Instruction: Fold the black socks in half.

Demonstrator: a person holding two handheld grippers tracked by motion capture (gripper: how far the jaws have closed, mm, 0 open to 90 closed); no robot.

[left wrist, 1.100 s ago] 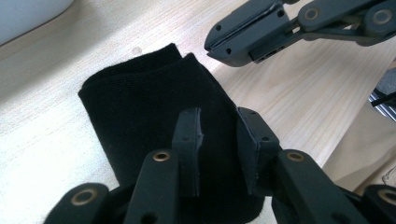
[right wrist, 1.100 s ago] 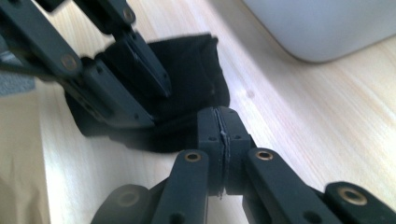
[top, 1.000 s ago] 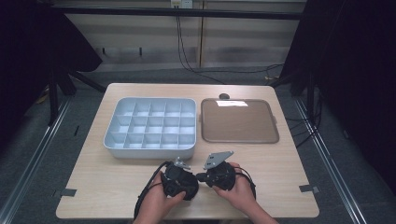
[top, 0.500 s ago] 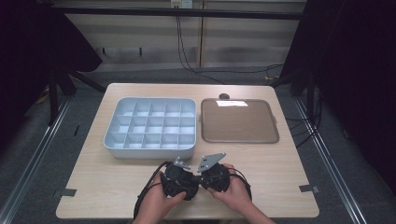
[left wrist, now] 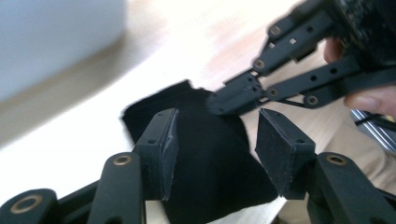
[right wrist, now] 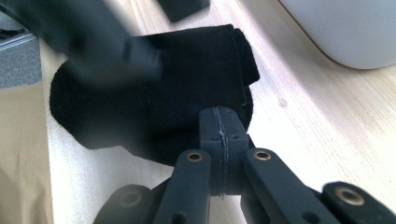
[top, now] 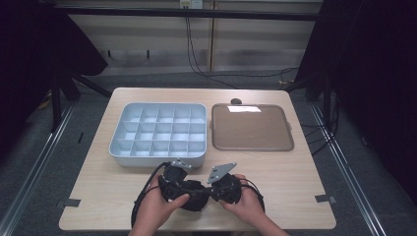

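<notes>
A black folded cloth (top: 194, 198) lies on the wooden table near its front edge, between a person's two hands. My left gripper (top: 192, 190) is open, and in the left gripper view its jaws straddle the cloth (left wrist: 210, 154) without closing on it. My right gripper (top: 209, 191) points toward it from the right. Its jaws are shut, and their tip (left wrist: 222, 100) touches the cloth's far edge. In the right gripper view the shut jaws (right wrist: 219, 123) stand at the near edge of the cloth (right wrist: 154, 107), with the left gripper (right wrist: 154, 28) blurred above it.
A white tray (top: 157, 153) divided into several compartments stands just behind the hands. To its right is a flat brown tray (top: 252, 127). A small dark object (top: 236, 101) lies near the far table edge. The front table edge is close below the hands.
The two grippers have drawn slightly closer together over the black cloth. The trays have not moved.
</notes>
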